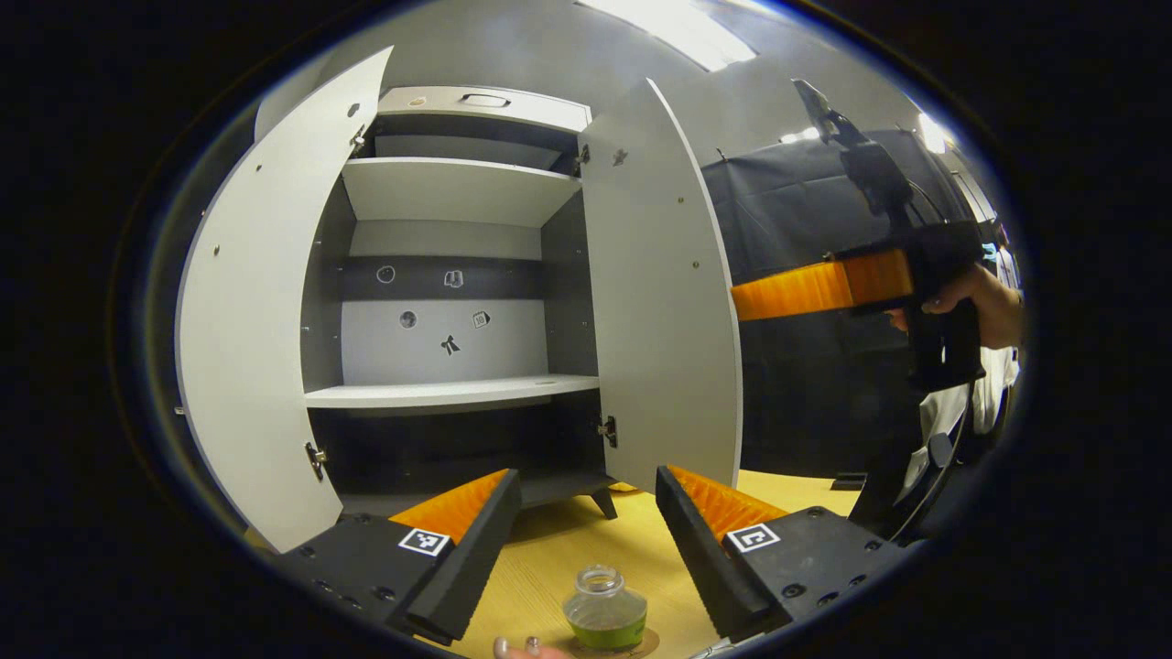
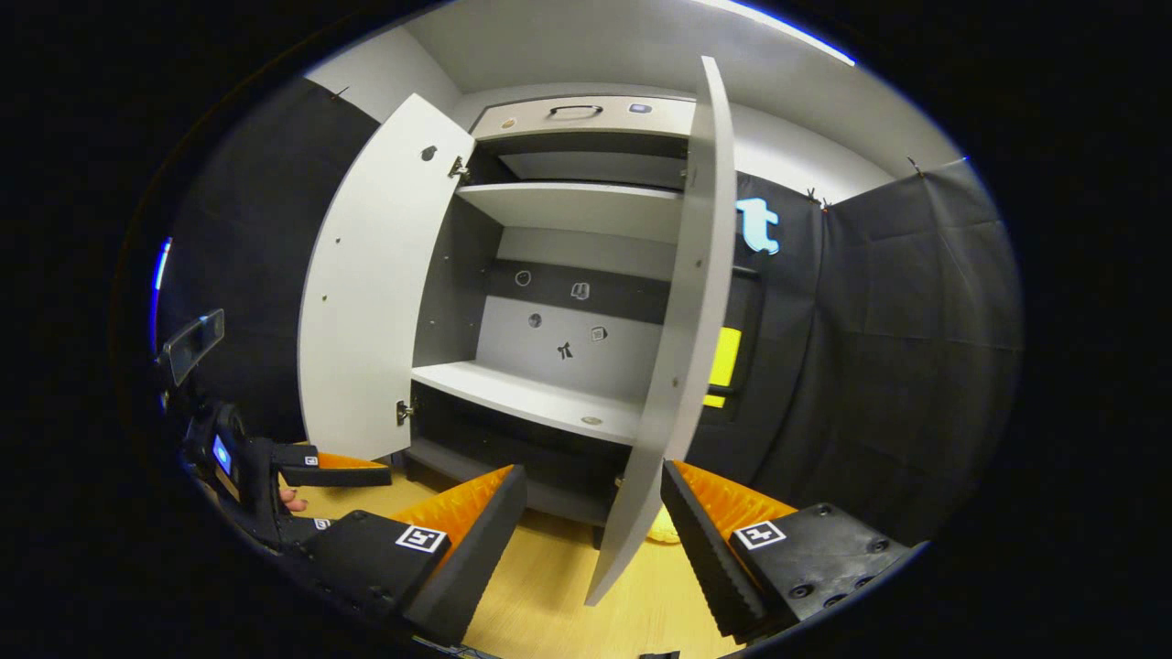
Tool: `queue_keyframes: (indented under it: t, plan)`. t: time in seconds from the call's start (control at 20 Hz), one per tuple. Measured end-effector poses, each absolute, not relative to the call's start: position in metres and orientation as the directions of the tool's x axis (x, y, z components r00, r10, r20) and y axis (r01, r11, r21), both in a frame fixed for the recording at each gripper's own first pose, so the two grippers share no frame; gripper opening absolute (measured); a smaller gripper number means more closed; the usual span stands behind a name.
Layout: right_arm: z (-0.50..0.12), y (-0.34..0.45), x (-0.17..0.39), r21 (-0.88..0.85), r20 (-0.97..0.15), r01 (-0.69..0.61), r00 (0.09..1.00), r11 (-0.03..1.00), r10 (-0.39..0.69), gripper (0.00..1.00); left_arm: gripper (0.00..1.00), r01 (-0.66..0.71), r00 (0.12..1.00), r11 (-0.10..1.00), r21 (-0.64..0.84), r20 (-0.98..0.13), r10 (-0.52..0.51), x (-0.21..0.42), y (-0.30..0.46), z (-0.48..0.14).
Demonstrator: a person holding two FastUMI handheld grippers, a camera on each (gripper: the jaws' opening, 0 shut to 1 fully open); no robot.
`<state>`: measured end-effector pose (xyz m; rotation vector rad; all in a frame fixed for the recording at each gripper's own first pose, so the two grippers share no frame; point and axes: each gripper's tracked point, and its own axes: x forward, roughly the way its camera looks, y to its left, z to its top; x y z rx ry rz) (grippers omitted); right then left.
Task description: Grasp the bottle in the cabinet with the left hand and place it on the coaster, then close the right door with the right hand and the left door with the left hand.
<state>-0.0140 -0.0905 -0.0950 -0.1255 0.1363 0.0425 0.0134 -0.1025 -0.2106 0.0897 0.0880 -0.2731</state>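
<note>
Bottle placed; right door next.
Left gripper view: left gripper (image 1: 586,549) spread wide and empty above bottle (image 1: 604,611) on coaster (image 1: 652,642), near edge. Right gripper view: right gripper (image 2: 593,540) wide, straddling right door (image 2: 673,366) edge; push its outer face steadily leftward.

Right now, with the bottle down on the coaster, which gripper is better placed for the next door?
Right. The right gripper is open with the right door edge between its fingers. The left gripper hovers open above the bottle.
</note>
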Motion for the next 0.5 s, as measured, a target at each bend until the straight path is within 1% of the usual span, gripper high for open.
queue_keyframes:
  t: [0.25, 0.35, 0.5]
  plan:
    - [-0.081, -0.161, -0.006, -0.059, -0.128, 0.112, 0.985, 0.992, -0.118, 0.98, 0.94, 0.145, 0.983, 0.987, 0.061, -0.123, -0.137, 0.006, -0.061, -0.173]
    - [-0.079, -0.175, -0.001, -0.031, -0.131, 0.133, 0.982, 0.991, -0.136, 0.98, 0.94, 0.09, 0.986, 0.994, 0.059, -0.144, -0.08, -0.002, -0.042, -0.162]
    - [-0.068, -0.183, 0.011, 0.023, -0.108, 0.128, 0.986, 0.991, -0.125, 0.98, 0.93, -0.002, 0.985, 0.994, 0.108, -0.169, 0.02, -0.018, -0.008, -0.141]
